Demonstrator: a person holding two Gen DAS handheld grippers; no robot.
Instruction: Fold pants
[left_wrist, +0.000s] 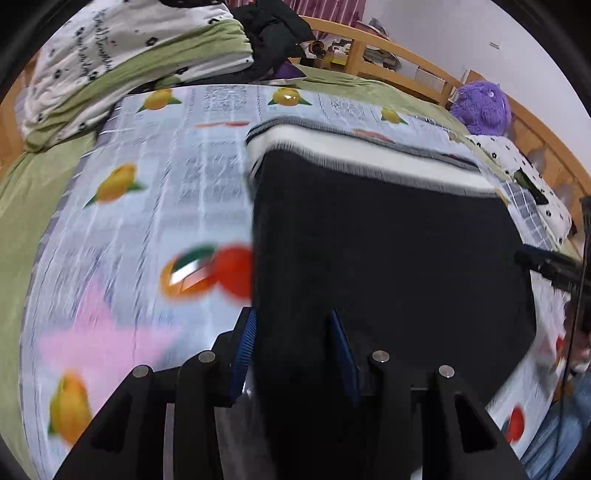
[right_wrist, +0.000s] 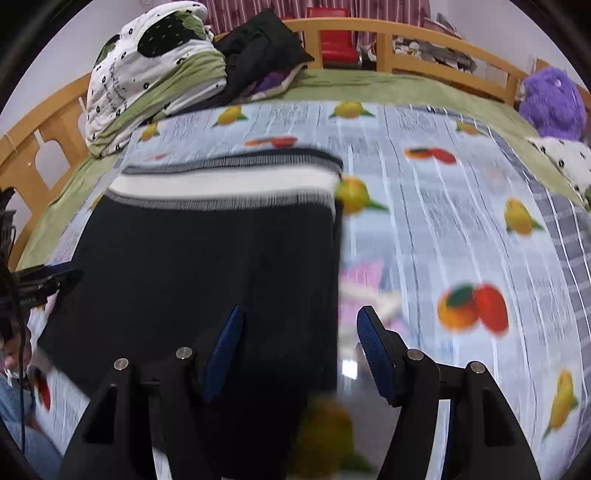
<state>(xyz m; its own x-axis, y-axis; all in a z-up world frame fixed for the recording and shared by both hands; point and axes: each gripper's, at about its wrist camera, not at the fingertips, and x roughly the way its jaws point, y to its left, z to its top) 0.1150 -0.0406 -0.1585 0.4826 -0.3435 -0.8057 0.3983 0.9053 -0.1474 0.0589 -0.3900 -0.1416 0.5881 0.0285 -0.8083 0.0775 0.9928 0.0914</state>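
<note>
Left wrist view: my left gripper (left_wrist: 291, 325) stood with its blue pads parted over the near left edge of the dark pants (left_wrist: 388, 251); cloth lay between the pads, but I could not see either pad pressing on it.
Right wrist view: my right gripper (right_wrist: 299, 325) was spread wider, its pads apart; the near right edge of the pants (right_wrist: 207, 266) ran between them, and the right pad (right_wrist: 373, 339) hung over bare sheet.
Pants: they lay flat on the fruit-printed sheet (left_wrist: 177, 177) on the bed, with the striped white and grey waistband (right_wrist: 229, 181) at the far end.
Only the left view showed: the pink patch (left_wrist: 99, 336) on the sheet to the left of the pants, and my other gripper's tip (left_wrist: 546, 266) at the right rim.
Only the right view showed: a red chair (right_wrist: 334, 40) behind the wooden bed rail (right_wrist: 406, 33).
Both views showed: a purple plush toy (right_wrist: 550, 99) by the far right corner and a heap of bedding (left_wrist: 122, 62) at the far left.
Hard to make out: both pictures were smeared, so the sheet's print and the hem of the pants near my pads were blurred.
Cut off: the nearest part of the pants passed out of sight beneath each gripper's black body.
</note>
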